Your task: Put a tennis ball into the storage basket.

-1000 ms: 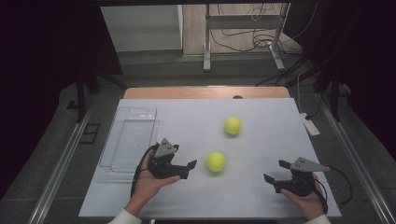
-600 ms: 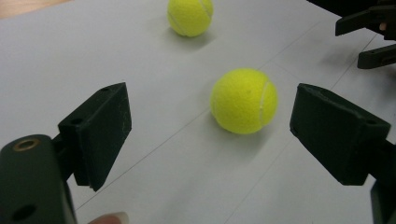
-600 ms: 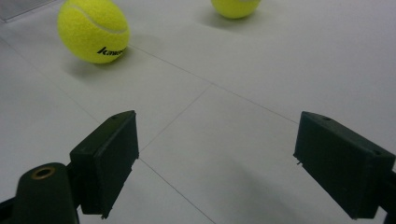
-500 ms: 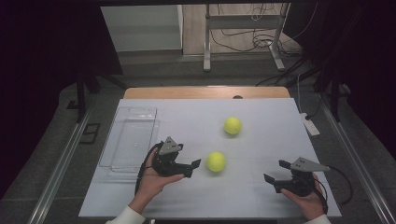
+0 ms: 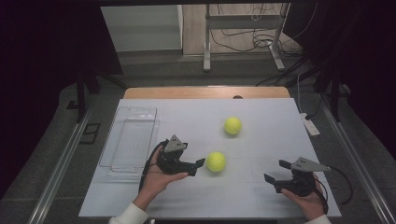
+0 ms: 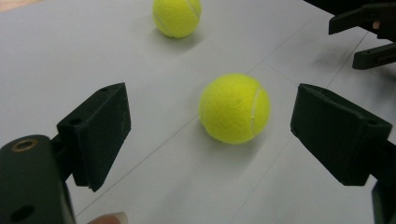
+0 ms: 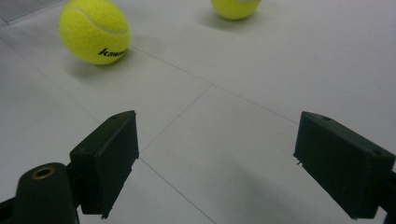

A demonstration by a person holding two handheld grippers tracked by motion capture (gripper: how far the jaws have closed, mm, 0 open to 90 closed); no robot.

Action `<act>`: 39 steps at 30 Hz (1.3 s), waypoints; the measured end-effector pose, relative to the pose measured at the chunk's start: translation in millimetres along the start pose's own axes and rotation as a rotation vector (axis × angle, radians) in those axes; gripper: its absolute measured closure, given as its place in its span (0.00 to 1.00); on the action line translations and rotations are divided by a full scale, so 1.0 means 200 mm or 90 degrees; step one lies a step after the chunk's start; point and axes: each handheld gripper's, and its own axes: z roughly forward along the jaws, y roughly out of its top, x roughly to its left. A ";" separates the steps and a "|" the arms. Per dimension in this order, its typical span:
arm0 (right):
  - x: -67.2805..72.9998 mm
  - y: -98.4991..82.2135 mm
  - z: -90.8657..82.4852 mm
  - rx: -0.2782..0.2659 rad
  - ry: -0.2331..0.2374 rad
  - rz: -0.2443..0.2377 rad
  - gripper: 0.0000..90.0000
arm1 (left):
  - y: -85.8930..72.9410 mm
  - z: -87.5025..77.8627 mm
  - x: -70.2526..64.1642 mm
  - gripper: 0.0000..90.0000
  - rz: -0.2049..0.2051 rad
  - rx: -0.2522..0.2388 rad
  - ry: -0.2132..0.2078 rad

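Dim room, white desk. Left gripper jaws spread, just beside near fuzzy yellow tennis ball at desk centre. Ball probably light, springy, prone to rolling; grip across its widest part. Right gripper spread, empty, near right edge.

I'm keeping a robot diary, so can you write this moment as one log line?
left gripper: open, near ball just ahead | right gripper: open, nothing between jaws | far ball: alone on table | clear tray: nothing inside
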 end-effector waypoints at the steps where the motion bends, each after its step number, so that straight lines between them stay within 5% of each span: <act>1: 0.00 0.00 0.00 0.000 0.000 0.000 0.15 | 0.00 0.00 0.00 0.14 -0.005 -0.002 -0.004; 39: 0.00 -0.01 0.00 0.007 0.001 -0.003 0.15 | 0.08 0.18 -0.05 0.14 0.013 0.033 -0.047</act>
